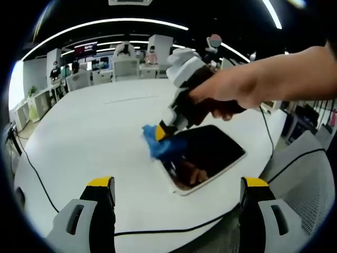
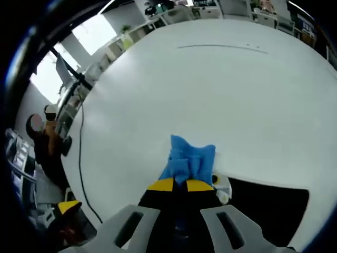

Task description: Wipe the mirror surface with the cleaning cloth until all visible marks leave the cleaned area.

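A: Where's the cloth?
B: My right gripper (image 2: 180,185) pinches the blue cloth (image 2: 188,157) at the mirror (image 1: 208,153) corner, on the white desk (image 1: 95,126).
A: Left?
B: My left gripper (image 1: 176,184) is spread wide, near the mirror, holding nothing.

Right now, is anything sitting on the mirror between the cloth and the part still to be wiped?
Nothing visible does. The right gripper holds the blue cloth at one corner of the mirror, and the dark glass beyond it lies bare. The left gripper hangs open, off the mirror.
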Action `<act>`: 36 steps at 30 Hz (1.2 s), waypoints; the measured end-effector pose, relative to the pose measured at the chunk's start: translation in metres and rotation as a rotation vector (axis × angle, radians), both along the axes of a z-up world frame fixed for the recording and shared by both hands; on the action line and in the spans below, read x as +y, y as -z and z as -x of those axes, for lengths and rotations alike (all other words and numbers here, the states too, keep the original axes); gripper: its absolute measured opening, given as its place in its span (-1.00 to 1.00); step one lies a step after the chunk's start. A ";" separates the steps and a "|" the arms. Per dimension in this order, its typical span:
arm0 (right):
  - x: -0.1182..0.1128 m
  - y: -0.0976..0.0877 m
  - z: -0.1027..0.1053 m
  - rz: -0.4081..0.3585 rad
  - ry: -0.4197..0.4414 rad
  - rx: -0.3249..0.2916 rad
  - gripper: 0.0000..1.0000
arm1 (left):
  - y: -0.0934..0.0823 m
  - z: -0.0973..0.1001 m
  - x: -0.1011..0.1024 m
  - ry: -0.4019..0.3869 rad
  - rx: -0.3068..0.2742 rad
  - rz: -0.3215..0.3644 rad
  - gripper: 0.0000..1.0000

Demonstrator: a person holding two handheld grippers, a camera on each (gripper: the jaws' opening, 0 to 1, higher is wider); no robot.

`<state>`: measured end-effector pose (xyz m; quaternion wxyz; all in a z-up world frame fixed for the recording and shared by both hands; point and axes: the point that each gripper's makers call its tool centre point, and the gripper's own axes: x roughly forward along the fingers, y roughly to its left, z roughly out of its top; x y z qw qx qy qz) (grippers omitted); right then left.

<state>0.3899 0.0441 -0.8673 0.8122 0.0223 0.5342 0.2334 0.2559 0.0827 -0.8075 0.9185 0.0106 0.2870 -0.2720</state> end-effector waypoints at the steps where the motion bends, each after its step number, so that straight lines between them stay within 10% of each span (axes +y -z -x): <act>1: -0.001 0.000 0.000 0.003 -0.002 0.000 -0.98 | 0.000 0.000 0.000 0.000 0.001 0.000 0.98; 36: 0.003 0.001 0.040 -0.039 -0.052 -0.060 -0.99 | 0.001 0.000 0.000 0.001 -0.002 -0.008 0.98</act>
